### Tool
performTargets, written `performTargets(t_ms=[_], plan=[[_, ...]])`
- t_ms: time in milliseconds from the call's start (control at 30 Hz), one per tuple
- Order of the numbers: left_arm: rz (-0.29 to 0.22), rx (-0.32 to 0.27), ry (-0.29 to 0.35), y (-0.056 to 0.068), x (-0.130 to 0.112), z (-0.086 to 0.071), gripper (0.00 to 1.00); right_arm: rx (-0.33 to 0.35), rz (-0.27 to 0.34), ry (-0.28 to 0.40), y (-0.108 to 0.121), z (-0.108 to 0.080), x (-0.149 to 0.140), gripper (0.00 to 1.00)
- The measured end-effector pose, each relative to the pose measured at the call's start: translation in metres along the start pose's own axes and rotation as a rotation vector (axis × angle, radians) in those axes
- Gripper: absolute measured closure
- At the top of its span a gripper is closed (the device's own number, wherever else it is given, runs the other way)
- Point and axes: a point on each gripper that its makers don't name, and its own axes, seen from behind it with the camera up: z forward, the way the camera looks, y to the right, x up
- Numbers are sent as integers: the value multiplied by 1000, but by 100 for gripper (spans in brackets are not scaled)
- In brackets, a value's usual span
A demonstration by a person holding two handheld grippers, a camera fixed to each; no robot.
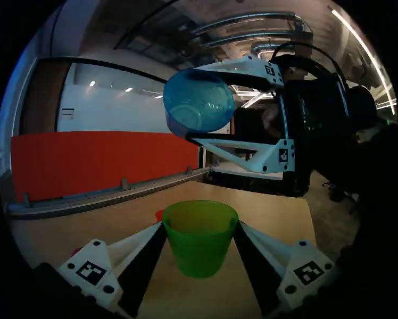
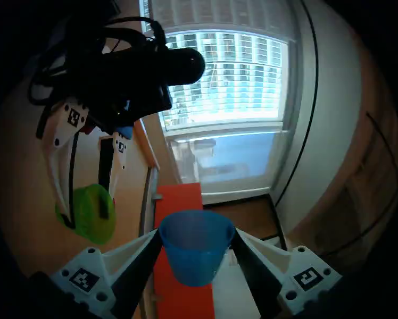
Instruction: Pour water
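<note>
Left gripper [image 1: 200,227]: both fingers closed against the sides of the green cup [image 1: 200,250], which stands upright, mouth up, above the wooden table [image 1: 273,204]. Right gripper [image 1: 195,105], seen from the left gripper view: raised above and beyond the green cup, its two white fingers clamping the blue cup [image 1: 201,95] from above and below. The blue cup's long axis lies close to horizontal, with its open mouth turned toward the left gripper and slightly down. The right gripper view agrees: the right gripper [image 2: 196,234] pinches the blue cup [image 2: 193,263] between both fingers, while the left gripper [image 2: 88,211] and the green cup [image 2: 95,218] lie off to the side, near but not touching. Governing relation: pouring cup higher than receiving cup, lip pointed toward it. Whether the blue lip sits directly over the green mouth cannot be told, nor is water discernible in either cup. Judgement: the pour appears to be in hand; a lip short of the green rim would risk a spill onto the table.
</note>
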Motion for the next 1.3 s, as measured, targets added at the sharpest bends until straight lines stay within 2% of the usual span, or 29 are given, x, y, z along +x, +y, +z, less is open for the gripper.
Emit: performTargets(t_ms=[167, 633, 967, 1300], plan=[[4, 1, 1, 1, 2, -1, 14, 19, 159, 0, -6, -3, -1, 9], [17, 2, -1, 3, 6, -3, 14, 38, 521, -13, -17, -11, -1, 9], [27, 7, -7, 3, 7, -7, 14, 93, 857, -24, -34, -17, 3, 9], [33, 18, -16, -1, 3, -8, 14, 143, 1056, -43, -49, -23, -1, 9]])
